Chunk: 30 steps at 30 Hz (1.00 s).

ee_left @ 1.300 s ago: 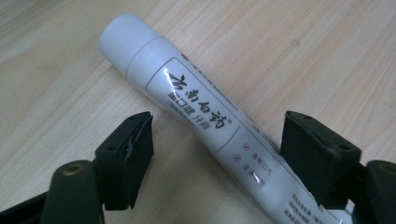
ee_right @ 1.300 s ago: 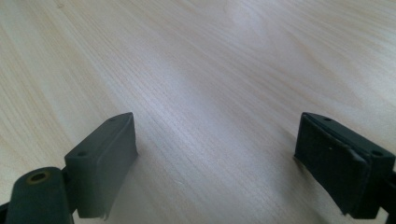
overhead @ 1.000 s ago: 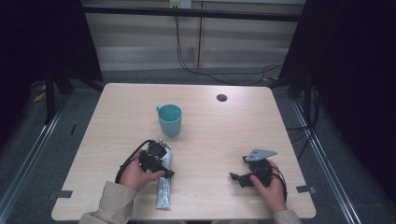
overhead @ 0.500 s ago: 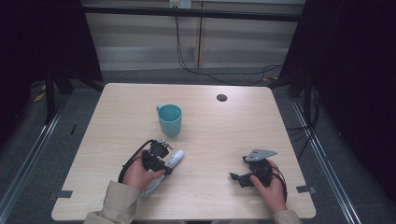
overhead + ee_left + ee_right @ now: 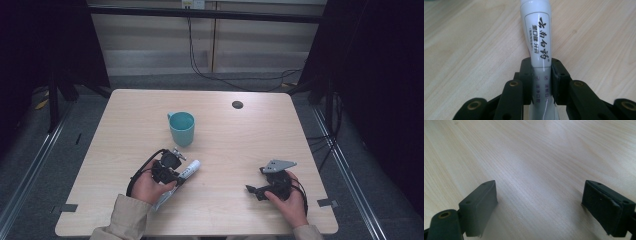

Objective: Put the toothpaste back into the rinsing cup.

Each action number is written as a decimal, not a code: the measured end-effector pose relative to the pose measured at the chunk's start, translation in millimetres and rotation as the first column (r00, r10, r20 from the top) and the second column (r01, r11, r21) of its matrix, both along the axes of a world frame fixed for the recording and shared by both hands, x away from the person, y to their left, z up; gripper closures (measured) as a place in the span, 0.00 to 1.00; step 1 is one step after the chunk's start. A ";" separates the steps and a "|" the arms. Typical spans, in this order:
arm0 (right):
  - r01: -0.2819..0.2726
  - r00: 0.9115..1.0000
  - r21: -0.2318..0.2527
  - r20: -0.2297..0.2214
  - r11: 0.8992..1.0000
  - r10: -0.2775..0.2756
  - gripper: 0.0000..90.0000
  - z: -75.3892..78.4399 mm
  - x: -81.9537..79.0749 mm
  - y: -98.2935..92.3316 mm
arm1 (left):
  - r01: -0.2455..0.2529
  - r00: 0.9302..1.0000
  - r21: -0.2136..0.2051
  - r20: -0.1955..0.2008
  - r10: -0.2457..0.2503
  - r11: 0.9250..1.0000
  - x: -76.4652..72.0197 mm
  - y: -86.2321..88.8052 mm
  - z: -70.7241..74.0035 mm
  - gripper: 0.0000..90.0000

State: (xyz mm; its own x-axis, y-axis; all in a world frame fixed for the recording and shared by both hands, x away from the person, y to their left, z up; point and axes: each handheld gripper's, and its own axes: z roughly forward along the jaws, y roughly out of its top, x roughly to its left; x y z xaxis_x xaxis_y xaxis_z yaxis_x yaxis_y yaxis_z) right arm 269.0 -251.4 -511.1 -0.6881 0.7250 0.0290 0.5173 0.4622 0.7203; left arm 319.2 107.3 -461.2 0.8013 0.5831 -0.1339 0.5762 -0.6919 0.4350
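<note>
Jaws on my left gripper [image 5: 541, 82] have just closed, pinching the toothpaste tube [image 5: 537, 37], lift looks next; right gripper [image 5: 539, 207] sits spread over bare table [image 5: 529, 157].

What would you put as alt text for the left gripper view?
Two black jaws of the left gripper clamp a white toothpaste tube printed with black Chinese lettering; they have just been closing on it. The tube extends away over the light wooden table.

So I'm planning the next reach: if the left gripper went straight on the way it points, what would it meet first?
Probably nothing on the table. The left gripper, shut on the toothpaste tube, points up and right in the high view, passing right of the teal mug, though depth is hard to judge.
</note>
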 end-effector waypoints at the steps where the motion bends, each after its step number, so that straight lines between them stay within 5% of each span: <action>1: 0.000 1.000 0.000 0.000 1.000 0.000 0.13 0.0 0.0 0.0 | 0.001 1.000 -0.011 0.007 -0.001 1.000 -0.7 -0.7 3.4 0.83; 19: -0.028 1.000 0.022 -0.001 0.999 0.028 0.17 13.3 2.2 17.2 | 0.015 1.000 -0.061 0.020 -0.013 0.998 -0.1 -0.7 21.7 0.83; 30: -0.090 0.994 -0.019 0.058 0.996 0.091 0.20 34.2 7.0 35.8 | 0.050 0.999 -0.064 0.017 -0.049 0.997 -0.6 -11.9 30.7 0.83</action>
State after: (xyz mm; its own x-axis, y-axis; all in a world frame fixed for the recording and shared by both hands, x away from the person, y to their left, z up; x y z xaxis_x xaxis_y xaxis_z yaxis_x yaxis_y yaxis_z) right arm 275.9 -215.7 -476.9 -0.7513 0.6595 -0.0246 0.4299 0.5173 0.7400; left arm 318.6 95.4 -430.4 0.8314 0.5331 -0.1569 0.5345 -0.6898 0.4884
